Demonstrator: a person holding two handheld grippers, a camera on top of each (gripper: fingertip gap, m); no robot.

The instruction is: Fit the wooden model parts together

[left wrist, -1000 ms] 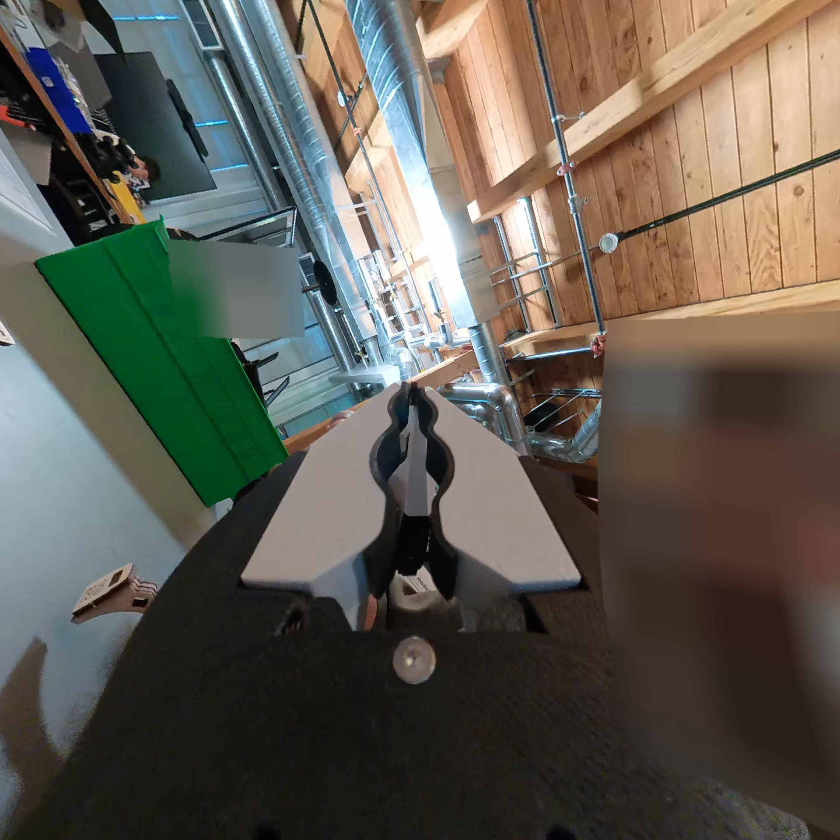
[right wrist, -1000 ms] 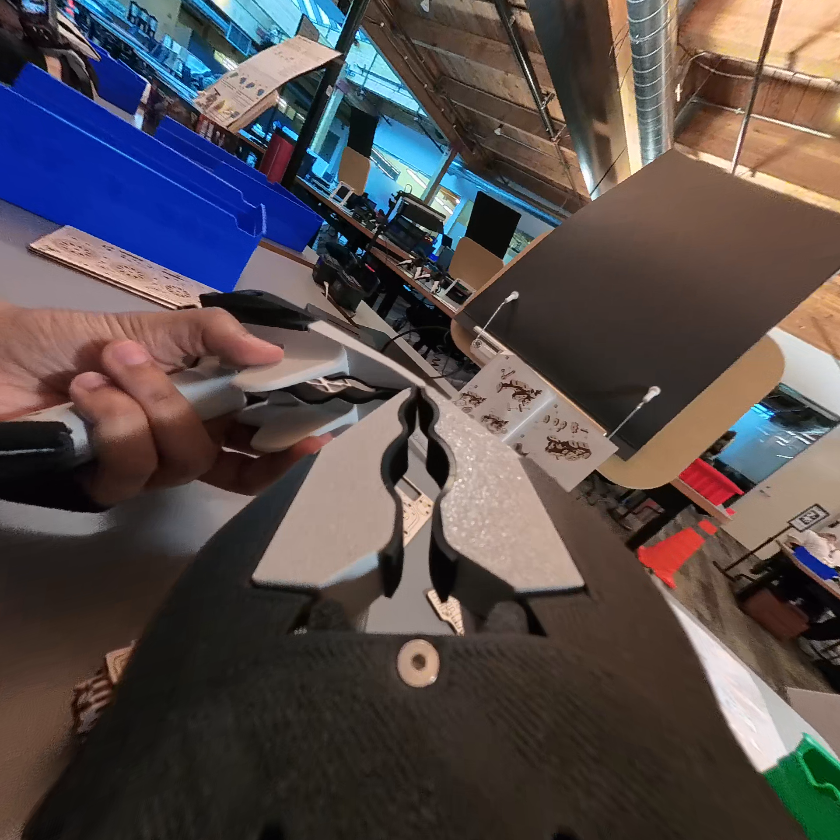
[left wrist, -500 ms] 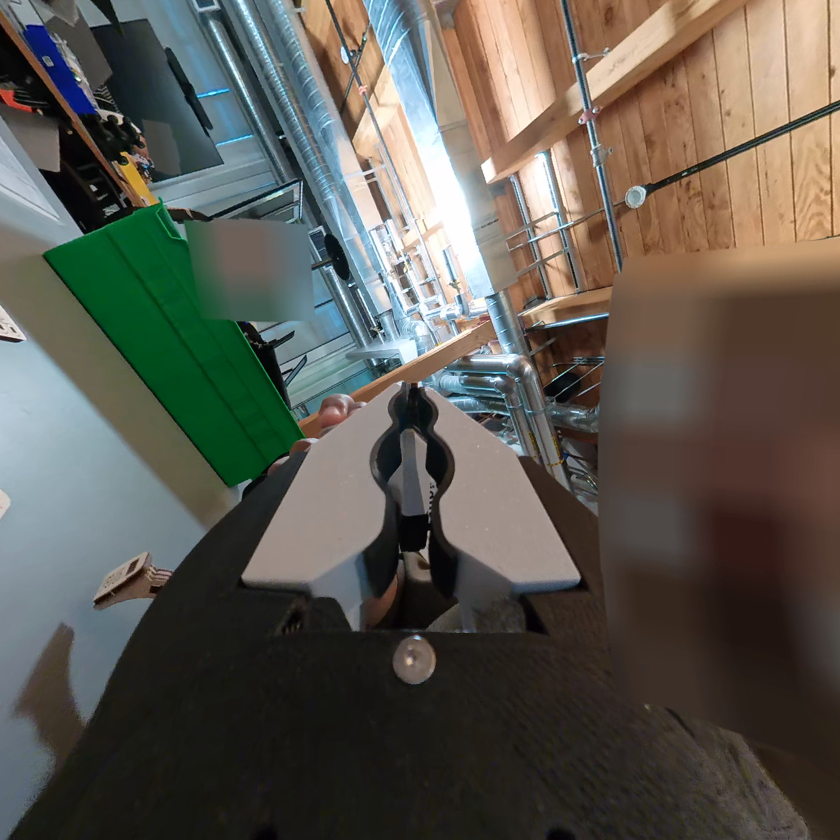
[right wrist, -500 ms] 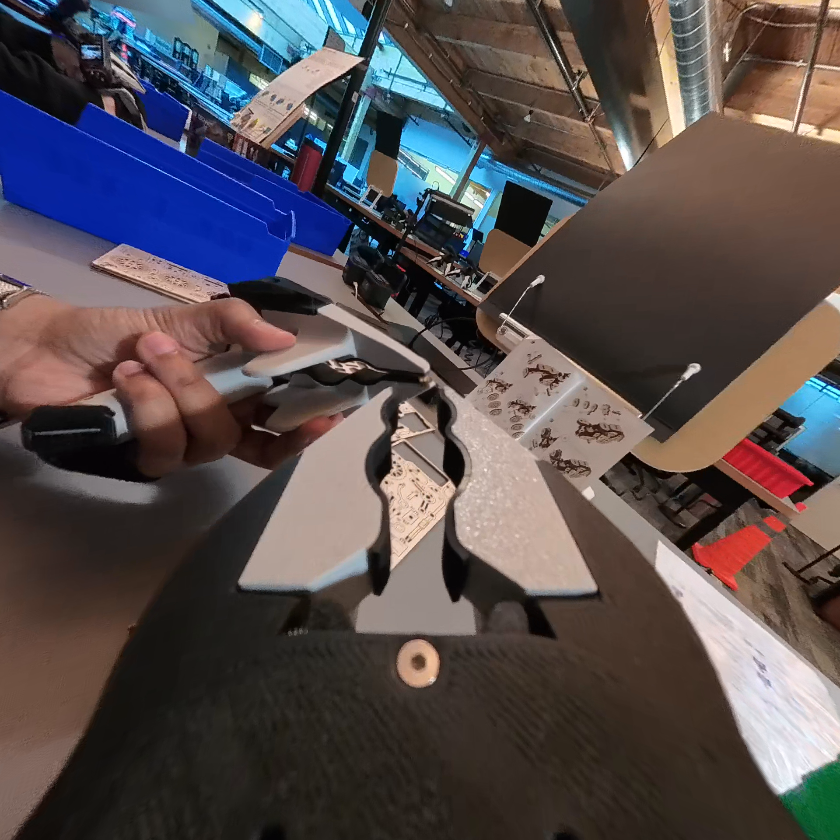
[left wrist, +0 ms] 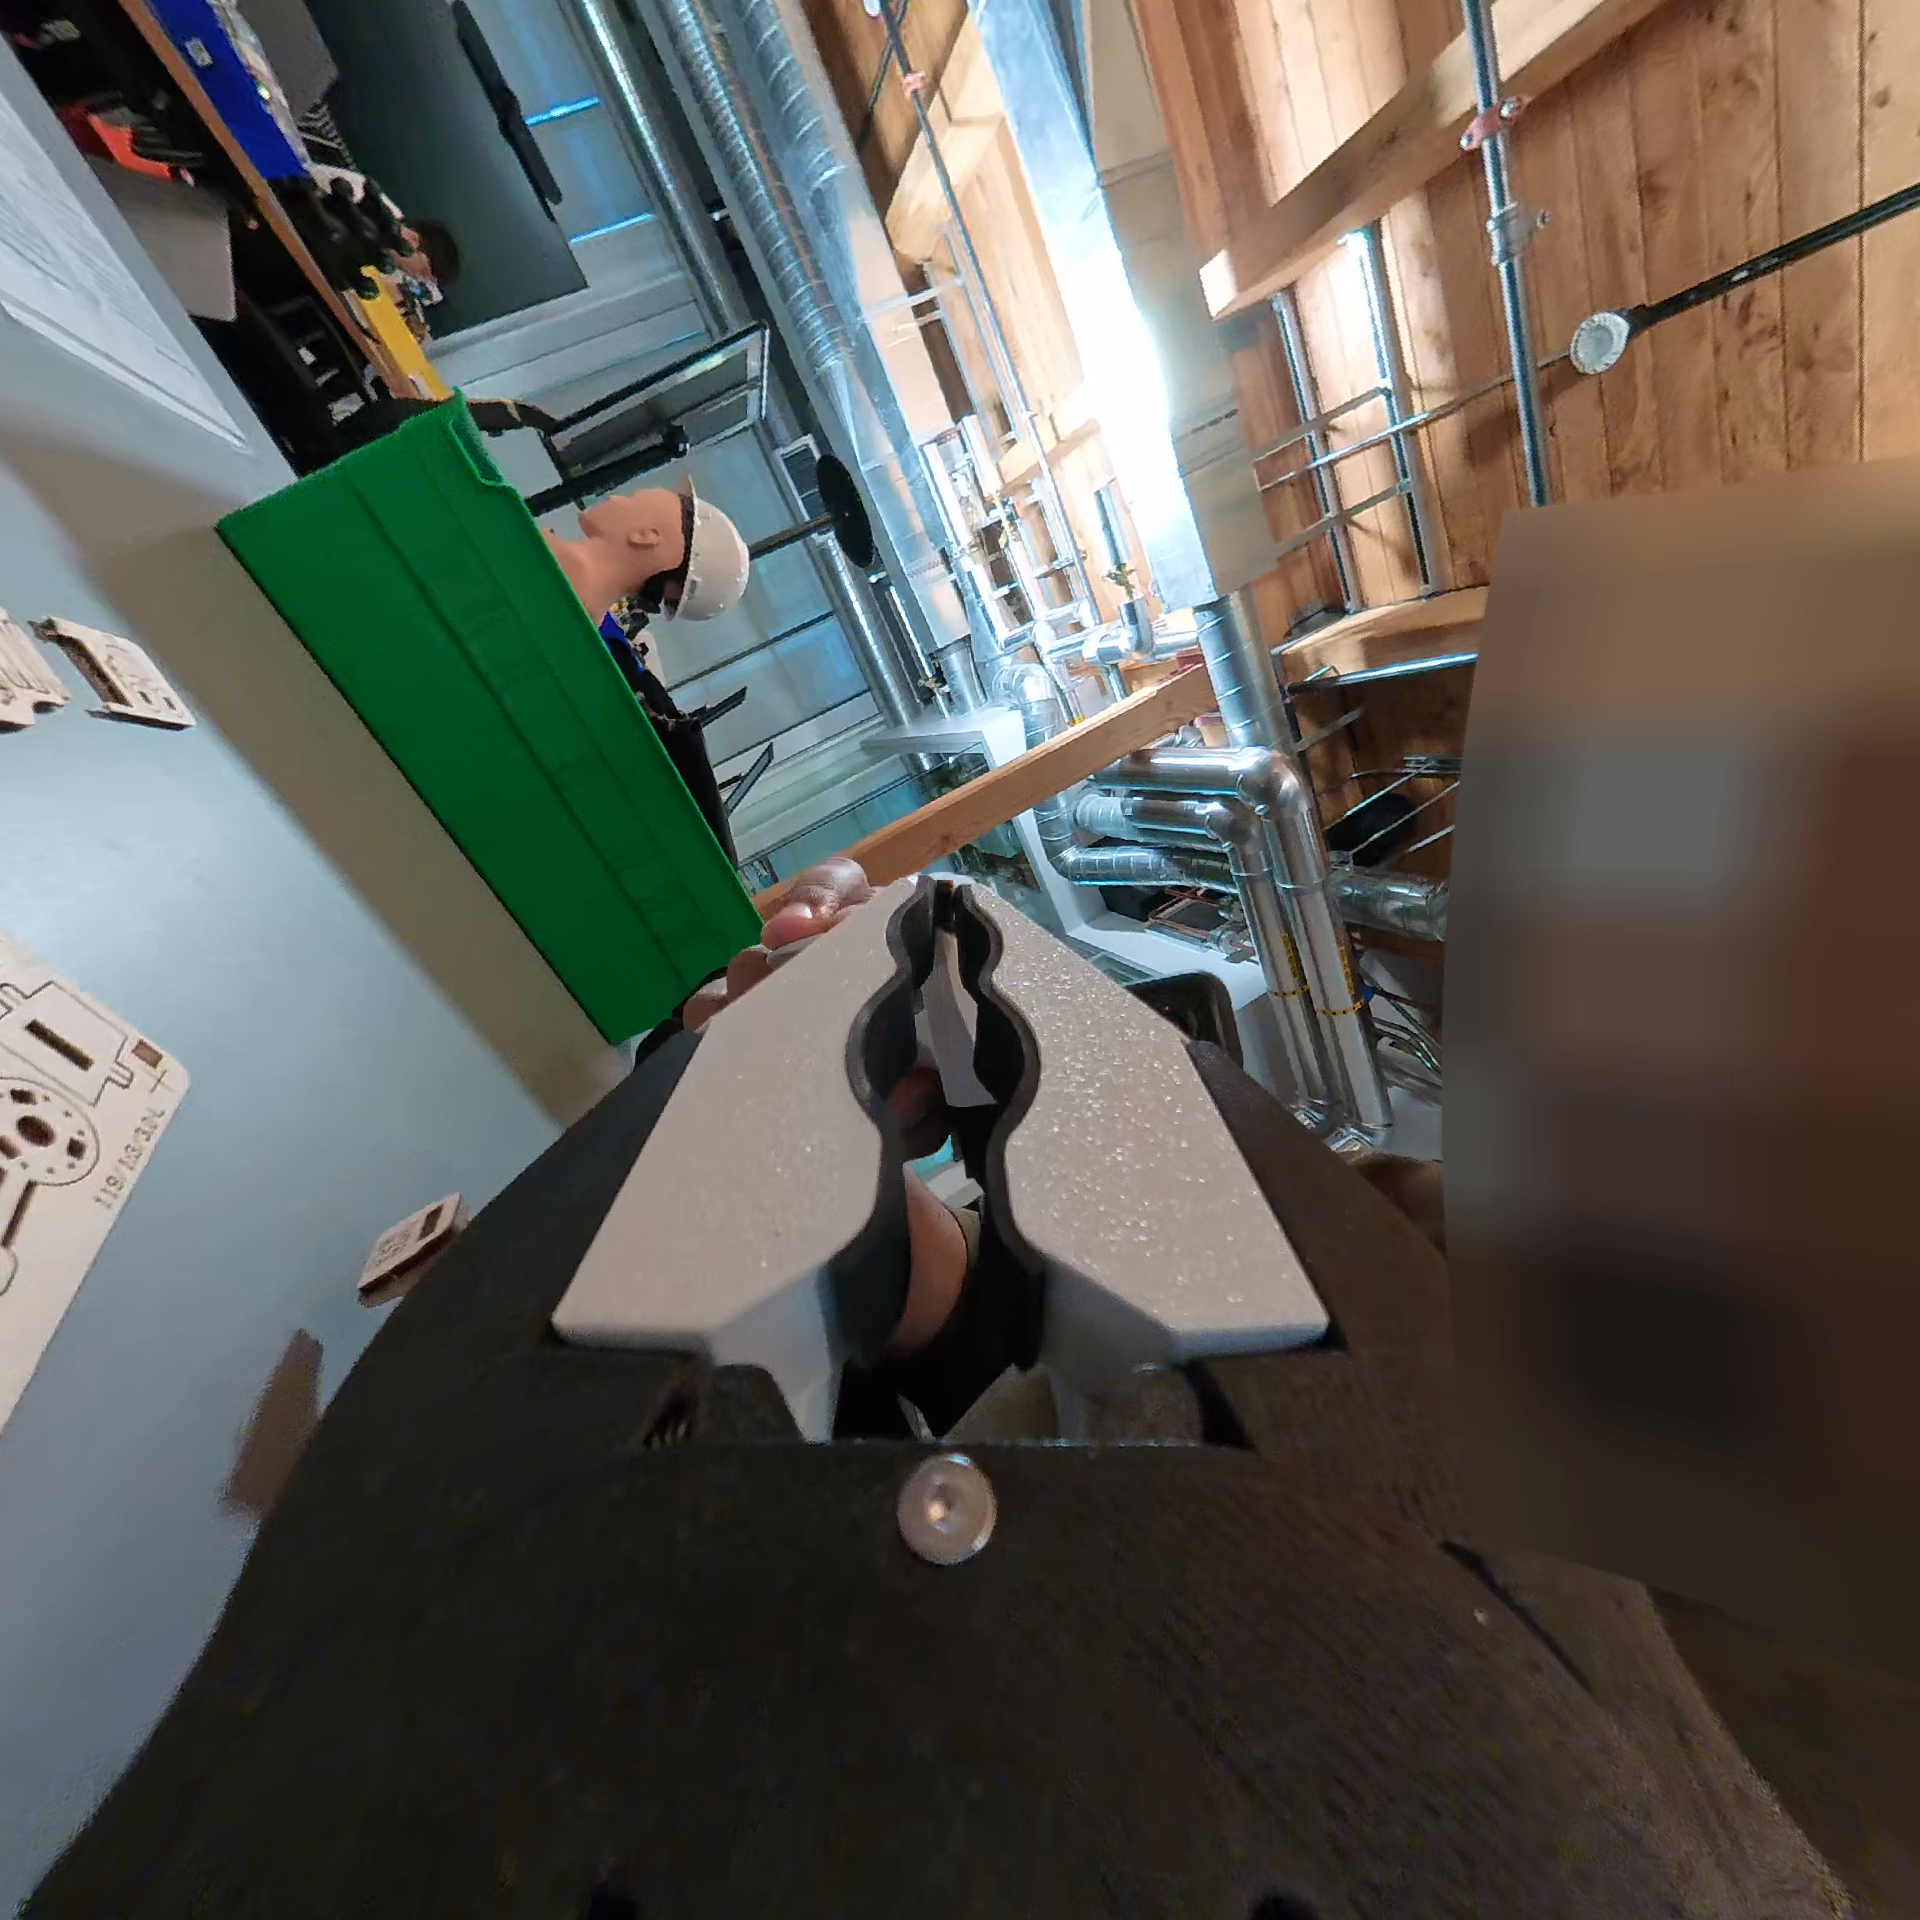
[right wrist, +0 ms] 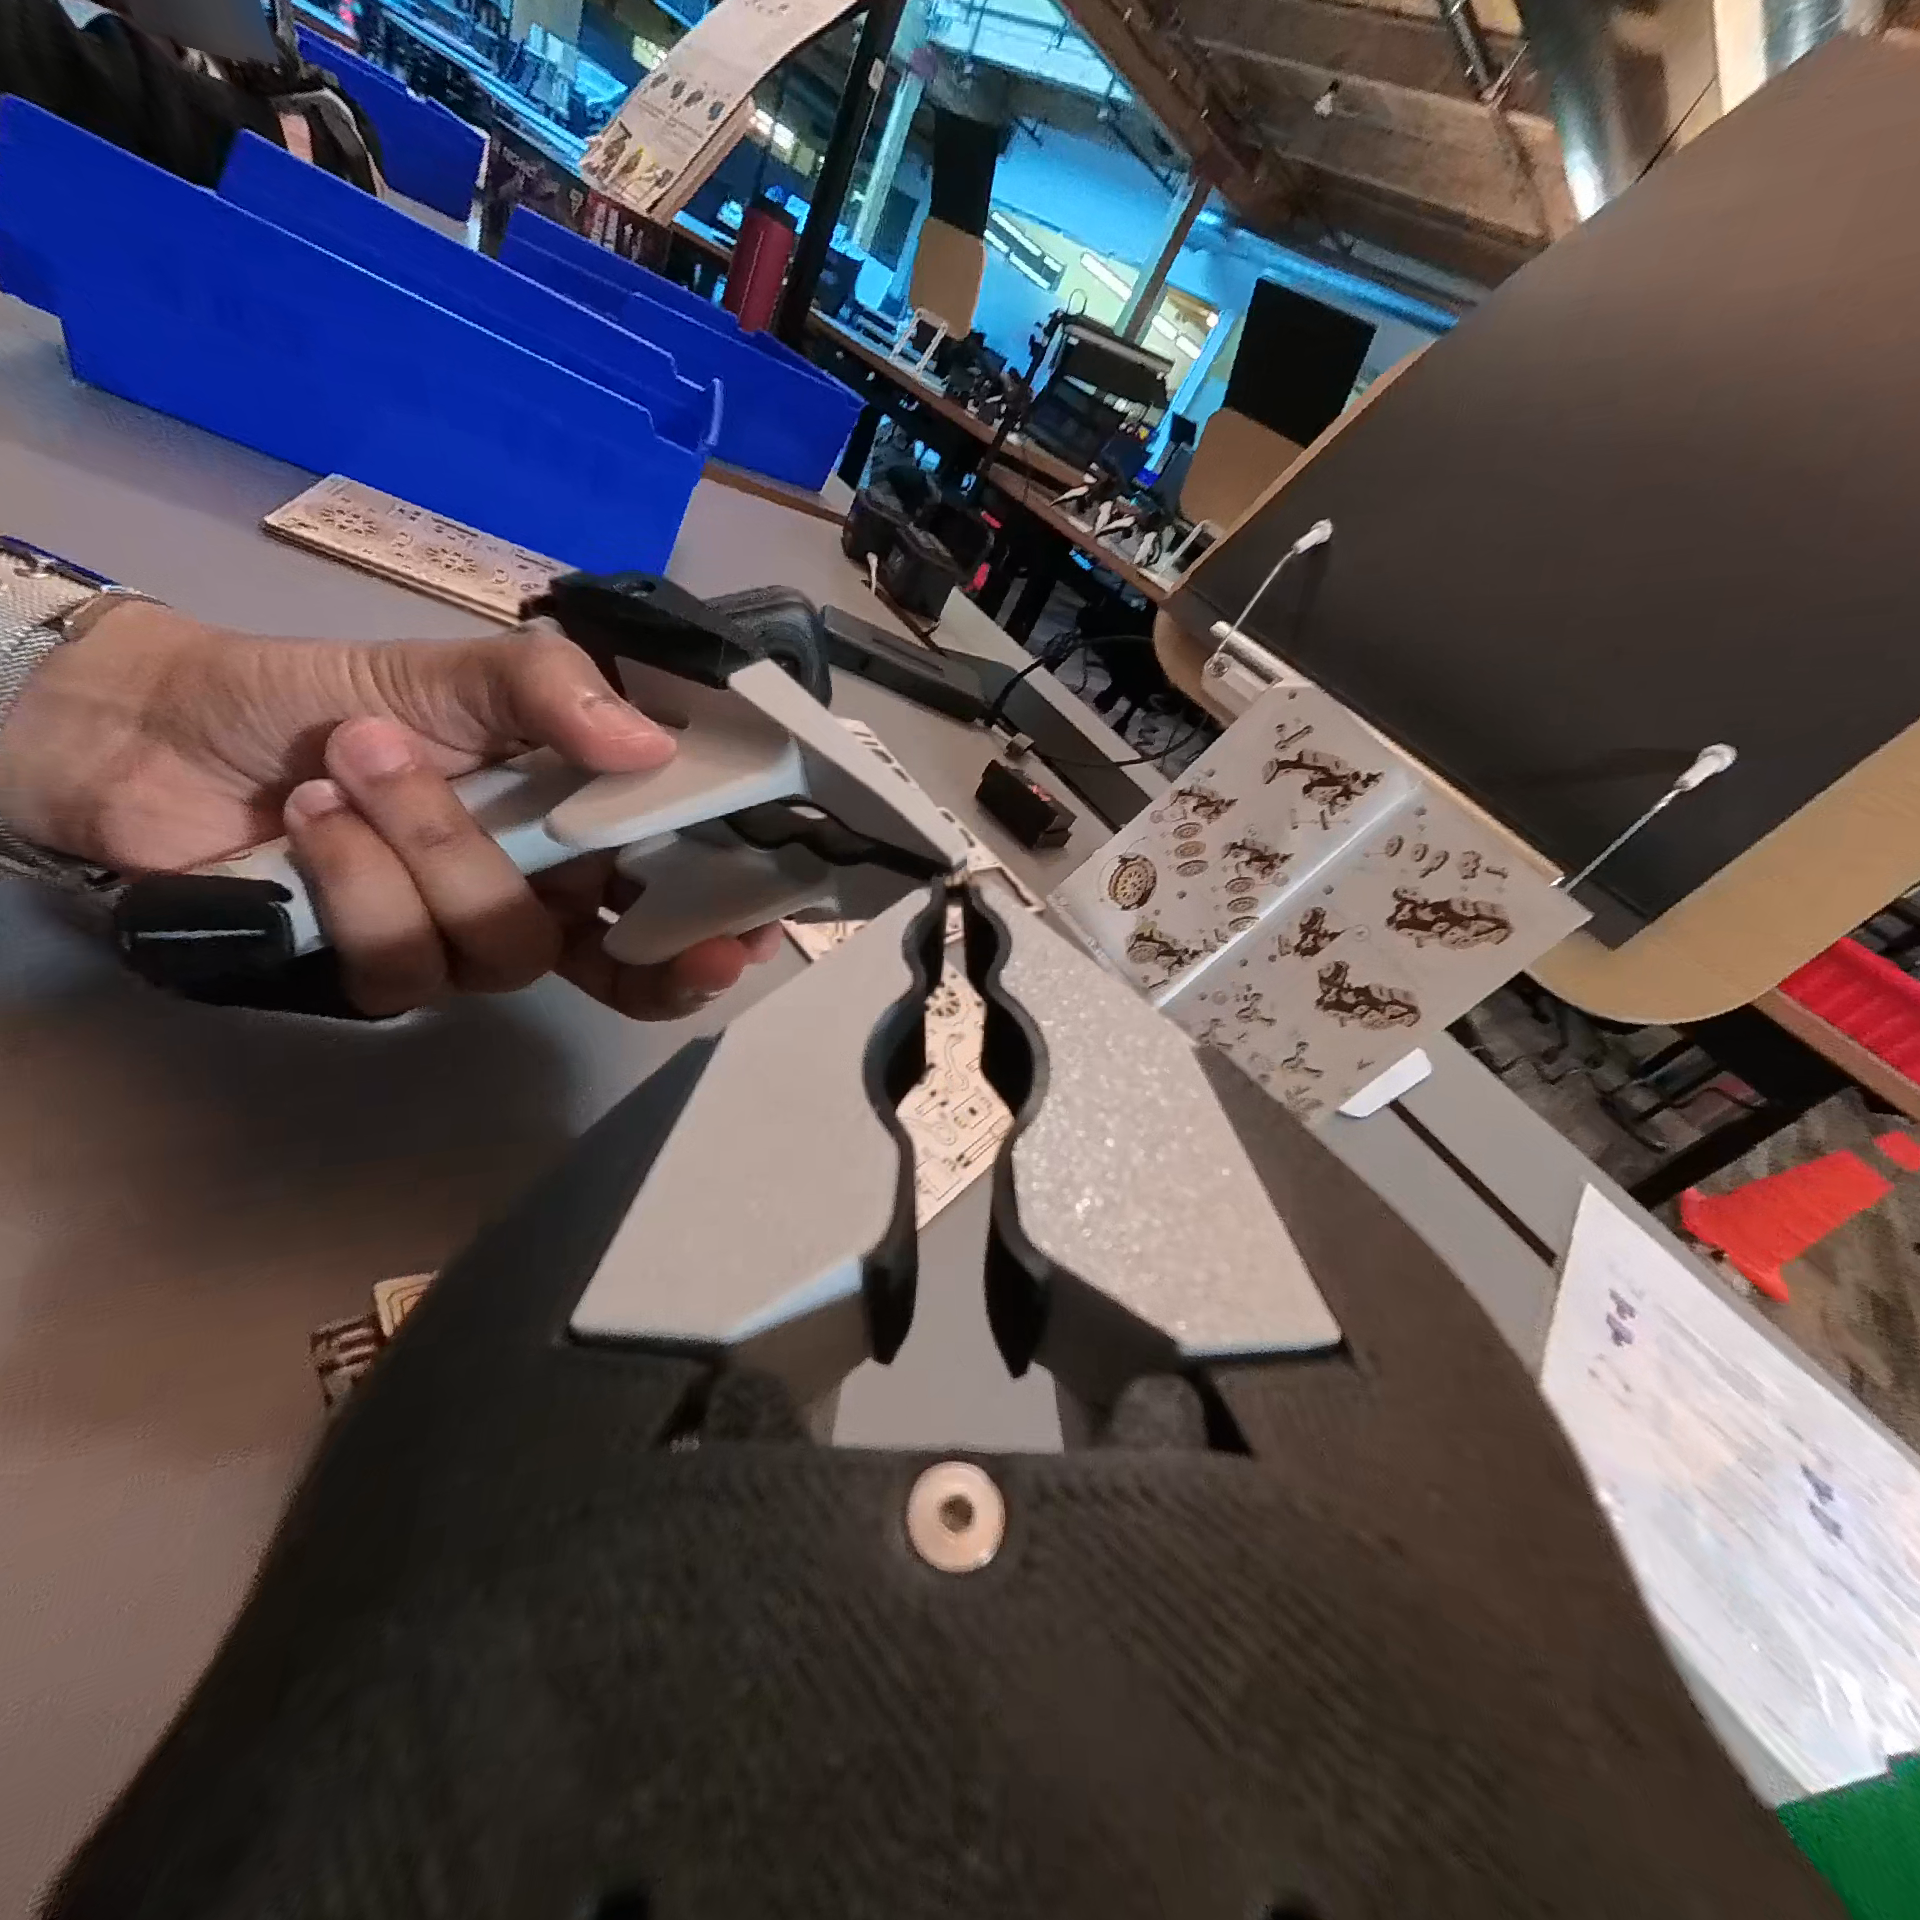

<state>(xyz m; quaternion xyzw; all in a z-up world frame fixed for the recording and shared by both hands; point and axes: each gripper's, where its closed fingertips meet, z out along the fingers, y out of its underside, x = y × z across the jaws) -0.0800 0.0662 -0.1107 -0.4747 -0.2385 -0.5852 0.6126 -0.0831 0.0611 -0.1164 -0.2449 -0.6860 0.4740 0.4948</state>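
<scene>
Lying on grey table (right wrist: pixel 187 1164): wooden sheets (right wrist: pixel 416 545), blue bins (right wrist: pixel 343 384).

Workshop hall, timber and ductwork overhead.

Ceiling of wooden planks (left wrist: pixel 1714 208) and beams, with silver ducts (left wrist: pixel 769 208) and pipes (left wrist: pixel 1247 821) running along it; a bright glare (left wrist: pixel 1101 301) washed out the middle. Grey tabletop (right wrist: pixel 208 1143) in the foreground, blue bins (right wrist: pixel 364 353) lined up along its far side, a green bin (left wrist: pixel 488 748) at another edge. A black panel on tan board (right wrist: pixel 1621 499) leaned over the table. Further benches (right wrist: pixel 1039 395) crowded with equipment stood beyond, under cool blue light. Orange cone (right wrist: pixel 1787 1216) lay on patterned floor.
</scene>
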